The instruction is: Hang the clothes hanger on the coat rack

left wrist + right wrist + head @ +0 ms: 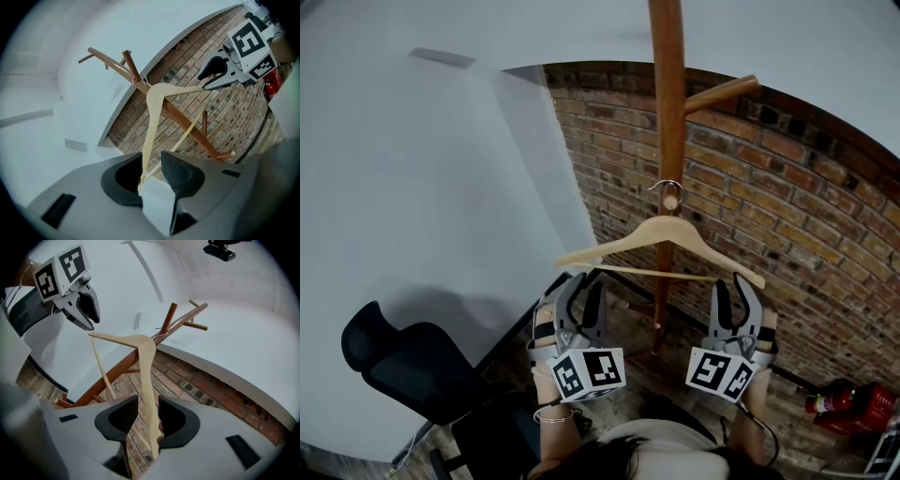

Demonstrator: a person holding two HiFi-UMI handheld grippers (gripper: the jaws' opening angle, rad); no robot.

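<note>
Right gripper [147,401] astride pale wooden hanger [143,345]

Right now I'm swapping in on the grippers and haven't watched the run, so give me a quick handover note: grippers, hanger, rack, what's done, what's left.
Left gripper: open, one end of the wooden hanger loose between its jaws.
Right gripper: open, the hanger's other end between its jaws, not clamped.
Hanger: its metal hook sits over a short peg on the wooden coat rack.
Done: hanging, by the look of it.
Left: draw both grippers back off the hanger ends.
</note>
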